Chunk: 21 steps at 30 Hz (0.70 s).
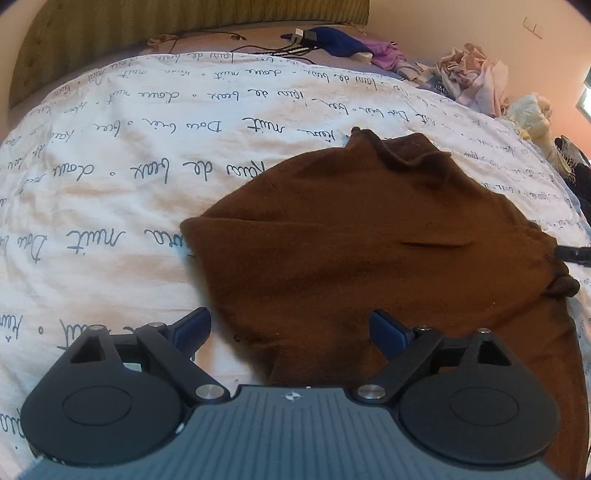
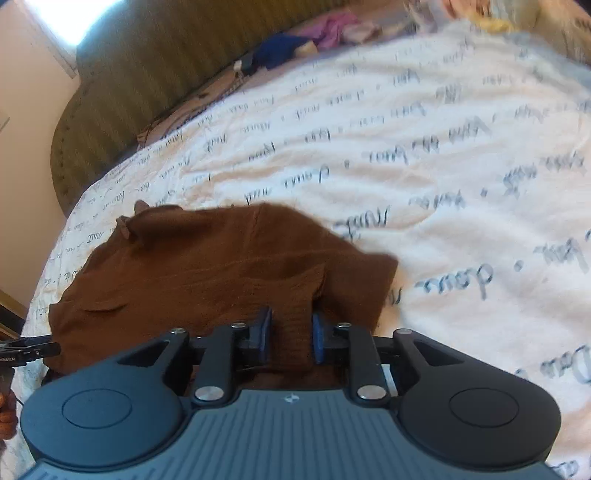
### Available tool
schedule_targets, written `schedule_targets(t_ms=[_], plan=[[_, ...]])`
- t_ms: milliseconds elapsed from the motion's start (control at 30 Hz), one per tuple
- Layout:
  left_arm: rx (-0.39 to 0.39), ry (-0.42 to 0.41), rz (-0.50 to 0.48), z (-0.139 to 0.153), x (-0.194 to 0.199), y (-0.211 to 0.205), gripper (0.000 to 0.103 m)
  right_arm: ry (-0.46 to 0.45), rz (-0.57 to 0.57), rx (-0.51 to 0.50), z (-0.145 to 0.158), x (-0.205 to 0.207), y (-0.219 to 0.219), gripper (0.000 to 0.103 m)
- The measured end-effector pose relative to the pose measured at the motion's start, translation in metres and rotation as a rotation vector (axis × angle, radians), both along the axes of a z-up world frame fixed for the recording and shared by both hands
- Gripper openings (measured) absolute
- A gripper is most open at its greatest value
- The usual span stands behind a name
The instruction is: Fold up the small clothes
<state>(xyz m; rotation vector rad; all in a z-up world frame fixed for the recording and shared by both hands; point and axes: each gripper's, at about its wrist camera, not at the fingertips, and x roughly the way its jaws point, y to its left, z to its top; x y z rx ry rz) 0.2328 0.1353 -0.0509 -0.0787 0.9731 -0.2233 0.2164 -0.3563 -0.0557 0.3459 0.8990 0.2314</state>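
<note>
A small brown knit garment lies spread on a white duvet with handwritten script. My left gripper is open and empty, its jaws wide apart just above the garment's near edge. In the right wrist view my right gripper is shut on a bunched fold of the brown garment at its near edge. The right gripper's tip also shows at the right edge of the left wrist view.
A green striped headboard stands at the far end. A blue cloth, purple clothes and cables lie near it. A crumpled pile of pale clothes sits at the far right of the bed.
</note>
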Motion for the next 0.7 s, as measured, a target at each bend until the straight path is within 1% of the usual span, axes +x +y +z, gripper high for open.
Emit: schedule_targets(t_ms=[33, 67, 100, 133, 167, 233, 267, 300, 367, 400, 433, 467, 500, 533, 567, 600, 633, 667, 700], plan=[[-0.039, -0.01, 0.016, 0.003, -0.002, 0.004, 0.091, -0.044, 0.006, -0.035, 0.012, -0.004, 0.001, 0.023], [-0.08, -0.023, 0.041, 0.008, -0.005, 0.007, 0.092, -0.075, 0.011, -0.032, 0.019, -0.006, 0.002, 0.023], [-0.115, -0.043, 0.043, 0.014, -0.006, 0.006, 0.092, -0.095, 0.028, -0.001, 0.024, -0.006, 0.004, 0.023], [-0.133, -0.067, 0.033, 0.018, -0.007, 0.001, 0.094, -0.111, 0.054, 0.035, 0.027, -0.004, 0.008, 0.023], [-0.128, -0.089, 0.028, 0.022, -0.007, -0.008, 0.096, -0.117, 0.077, 0.058, 0.026, -0.002, 0.016, 0.023], [-0.103, -0.112, 0.019, 0.023, -0.004, -0.026, 0.099, -0.104, 0.13, 0.066, 0.018, 0.006, 0.04, 0.023], [-0.079, -0.108, 0.013, 0.019, 0.001, -0.036, 0.099, -0.11, 0.156, 0.07, 0.012, 0.009, 0.052, 0.023], [-0.032, -0.1, 0.022, 0.013, 0.007, -0.042, 0.099, -0.11, 0.179, 0.058, 0.005, 0.012, 0.064, 0.023], [0.076, -0.072, 0.05, -0.008, 0.017, -0.047, 0.098, -0.085, 0.186, -0.028, -0.012, 0.019, 0.087, 0.023], [0.113, -0.055, 0.064, -0.021, 0.02, -0.044, 0.099, -0.09, 0.191, -0.069, -0.02, 0.021, 0.093, 0.022], [0.115, -0.083, 0.058, -0.027, 0.017, -0.039, 0.103, -0.108, 0.184, -0.113, -0.027, 0.02, 0.093, 0.022], [0.109, -0.112, 0.047, -0.03, 0.011, -0.034, 0.103, -0.131, 0.167, -0.124, -0.031, 0.019, 0.085, 0.022], [0.121, -0.12, 0.042, -0.03, 0.008, -0.032, 0.103, -0.133, 0.162, -0.1, -0.032, 0.017, 0.075, 0.021], [0.15, -0.118, 0.03, -0.029, 0.005, -0.031, 0.103, -0.126, 0.162, -0.073, -0.032, 0.015, 0.062, 0.02], [0.163, -0.112, 0.021, -0.027, 0.004, -0.029, 0.103, -0.127, 0.137, -0.096, -0.03, 0.013, 0.05, 0.02], [0.172, -0.1, 0.033, -0.024, 0.004, -0.024, 0.103, -0.124, 0.111, -0.121, -0.029, 0.012, 0.039, 0.02], [0.201, -0.077, 0.067, -0.023, 0.007, -0.017, 0.103, -0.108, 0.104, -0.071, -0.03, 0.012, 0.023, 0.02], [0.194, -0.062, 0.101, -0.02, 0.007, -0.007, 0.101, -0.087, 0.083, 0.01, -0.031, 0.012, 0.008, 0.02], [0.147, -0.058, 0.132, -0.013, 0.004, 0.003, 0.097, -0.075, 0.055, 0.049, -0.029, 0.01, -0.001, 0.021]])
